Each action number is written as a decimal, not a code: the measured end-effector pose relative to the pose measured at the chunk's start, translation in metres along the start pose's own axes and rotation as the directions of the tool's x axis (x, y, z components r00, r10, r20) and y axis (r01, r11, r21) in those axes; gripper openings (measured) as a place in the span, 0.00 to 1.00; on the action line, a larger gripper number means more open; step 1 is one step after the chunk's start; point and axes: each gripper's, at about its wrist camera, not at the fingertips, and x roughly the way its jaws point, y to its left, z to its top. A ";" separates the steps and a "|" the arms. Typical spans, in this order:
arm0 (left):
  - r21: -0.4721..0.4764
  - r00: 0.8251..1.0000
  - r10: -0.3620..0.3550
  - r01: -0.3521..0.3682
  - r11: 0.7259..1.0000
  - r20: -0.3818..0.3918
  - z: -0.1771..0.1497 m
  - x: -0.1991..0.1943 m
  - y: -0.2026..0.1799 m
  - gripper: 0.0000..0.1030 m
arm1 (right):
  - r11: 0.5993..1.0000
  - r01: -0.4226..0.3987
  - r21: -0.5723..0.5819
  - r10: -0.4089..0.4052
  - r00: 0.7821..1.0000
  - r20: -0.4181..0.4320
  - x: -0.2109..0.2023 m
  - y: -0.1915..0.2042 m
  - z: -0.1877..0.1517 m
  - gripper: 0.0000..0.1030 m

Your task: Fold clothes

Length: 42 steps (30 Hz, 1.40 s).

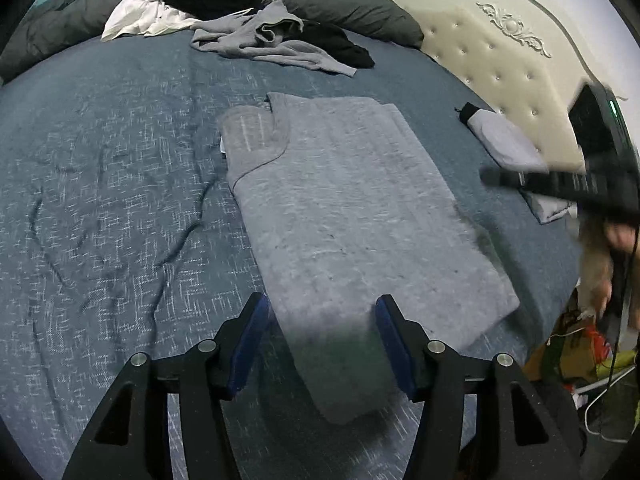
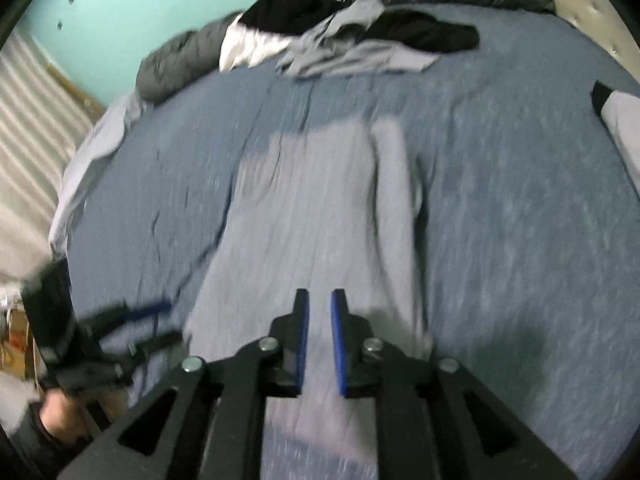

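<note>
A grey sweater (image 1: pixel 340 208) lies on the blue bedcover (image 1: pixel 100 200), folded into a long strip with its collar at the far end. My left gripper (image 1: pixel 320 312) hovers open over the strip's near end, a blue pad on each side and nothing gripped. In the right wrist view the same sweater (image 2: pixel 312 208) runs away from my right gripper (image 2: pixel 320 300). Its pads stand a narrow gap apart above the cloth with nothing between them. The left gripper (image 2: pixel 168 320) shows blurred at the left. The right gripper (image 1: pixel 486 178) is a dark blur at the right of the left wrist view.
A heap of unfolded black, white and grey clothes (image 1: pixel 240 20) lies at the far side against a dark grey duvet (image 1: pixel 352 8). A folded pale garment (image 1: pixel 508 144) rests near the cream headboard (image 1: pixel 500 48). Floor clutter (image 1: pixel 580 344) sits beyond the bed's right edge.
</note>
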 end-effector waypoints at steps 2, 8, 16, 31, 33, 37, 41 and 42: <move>0.002 1.000 -0.010 0.010 1.000 -0.003 0.001 0.006 0.001 0.58 | 1.000 0.011 -0.008 -0.010 1.000 0.014 0.013 0.001 0.026 0.11; 0.008 0.999 -0.051 0.051 0.999 -0.010 0.000 0.023 0.004 0.59 | 0.995 0.062 -0.081 -0.063 0.998 -0.010 0.052 0.003 0.054 0.11; -0.030 0.994 -0.109 0.109 0.994 0.005 -0.010 0.030 0.016 0.61 | 0.958 0.246 -0.144 -0.267 0.953 -0.146 0.135 -0.016 0.073 0.08; -0.076 0.995 -0.097 0.097 0.992 0.013 0.004 0.018 0.017 0.61 | 0.987 0.150 -0.053 -0.155 0.983 -0.099 0.065 -0.032 0.046 0.14; -0.111 0.994 -0.109 0.110 0.988 0.012 0.007 0.015 0.022 0.61 | 0.990 0.134 -0.032 -0.137 0.984 -0.111 0.049 -0.036 0.030 0.17; -0.170 0.990 -0.139 0.135 0.976 -0.008 0.011 0.017 0.031 0.61 | 0.994 0.100 0.047 -0.092 0.982 -0.163 0.024 -0.049 -0.006 0.49; -0.224 0.988 -0.149 0.136 0.965 -0.040 0.005 0.020 0.034 0.72 | 0.992 0.021 0.123 0.007 0.975 -0.222 0.015 -0.058 -0.040 0.54; -0.234 0.986 -0.158 0.142 0.962 -0.049 0.002 0.021 0.033 0.72 | 0.991 0.016 0.134 0.015 0.975 -0.224 0.013 -0.059 -0.046 0.60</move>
